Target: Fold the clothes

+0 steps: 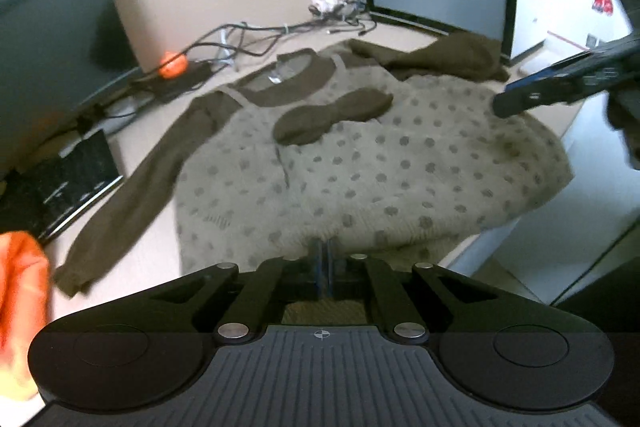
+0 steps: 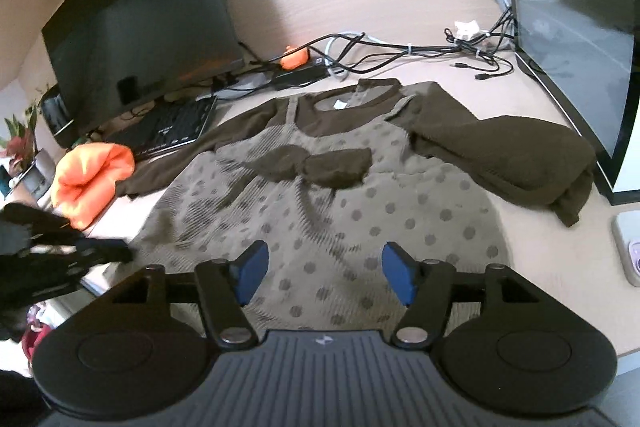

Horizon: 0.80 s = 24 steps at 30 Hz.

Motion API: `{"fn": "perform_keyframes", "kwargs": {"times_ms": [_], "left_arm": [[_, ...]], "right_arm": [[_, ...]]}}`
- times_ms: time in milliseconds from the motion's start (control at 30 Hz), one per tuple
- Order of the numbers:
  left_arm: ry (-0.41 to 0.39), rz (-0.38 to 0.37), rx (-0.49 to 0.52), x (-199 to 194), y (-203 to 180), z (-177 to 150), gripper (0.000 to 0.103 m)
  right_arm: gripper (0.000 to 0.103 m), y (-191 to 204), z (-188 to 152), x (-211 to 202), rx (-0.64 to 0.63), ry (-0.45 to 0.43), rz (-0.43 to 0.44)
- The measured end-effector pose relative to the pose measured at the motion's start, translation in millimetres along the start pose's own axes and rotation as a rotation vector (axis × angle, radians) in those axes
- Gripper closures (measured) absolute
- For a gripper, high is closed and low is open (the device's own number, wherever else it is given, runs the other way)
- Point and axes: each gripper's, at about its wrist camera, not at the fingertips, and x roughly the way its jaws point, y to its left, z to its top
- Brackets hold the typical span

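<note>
A beige polka-dot sweater with dark brown sleeves and a brown bow lies flat on the desk, collar away from me. It also shows in the right wrist view. My left gripper is shut on the sweater's bottom hem near its left corner. My right gripper is open and empty, hovering over the hem on the right side. The right gripper appears in the left wrist view above the sweater's right edge. The far sleeve is bunched up.
A monitor and keyboard stand at the back left. A second monitor stands at the right. Cables lie behind the collar. An orange cloth lies left of the sweater. A phone lies at the right edge.
</note>
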Motion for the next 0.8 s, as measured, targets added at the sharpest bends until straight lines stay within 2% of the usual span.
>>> {"fn": "perform_keyframes", "kwargs": {"times_ms": [100,167,233,267,300,367,433,500,567,633,733,800], "left_arm": [[0.032,-0.021,-0.040,-21.3,7.8,-11.9,0.100],[0.062,-0.068,-0.079,-30.2,14.0,-22.1,0.099],[0.077,-0.108,-0.129,-33.9,20.2,-30.1,0.089],[0.080,-0.124,-0.155,-33.8,23.5,-33.1,0.076],[0.072,-0.128,-0.178,-30.6,26.3,-30.6,0.058],[0.057,-0.135,-0.222,-24.3,31.8,-25.6,0.048],[0.031,-0.154,-0.249,-16.0,33.6,-11.2,0.039],[-0.005,-0.170,-0.288,-2.5,38.7,8.8,0.012],[-0.020,-0.169,-0.336,12.0,46.4,28.7,0.009],[-0.034,-0.169,-0.384,26.5,54.0,48.5,0.009],[-0.030,-0.153,-0.478,47.8,69.0,72.8,0.008],[-0.029,-0.131,-0.527,60.5,78.5,82.2,0.008]], "right_arm": [[0.038,1.8,3.4,6.3,-0.014,0.003,-0.004],[0.030,4.8,5.9,11.0,-0.024,0.008,0.003],[0.022,8.5,8.0,15.5,-0.034,0.012,0.007],[0.020,10.1,9.1,18.1,-0.038,0.017,0.013],[0.018,11.6,11.2,21.1,-0.043,0.026,0.020],[0.017,14.3,15.9,26.9,-0.053,0.043,0.036],[0.011,15.6,29.5,30.4,-0.068,0.052,0.062],[0.004,16.4,54.1,31.6,-0.099,0.042,0.092],[0.000,16.9,85.4,36.1,-0.133,0.043,0.132],[0.000,14.9,119.4,51.8,-0.127,0.103,0.201],[0.000,-9.2,159.4,96.1,0.053,0.223,0.373],[0.000,-31.0,172.7,124.8,0.163,0.234,0.406]]}}
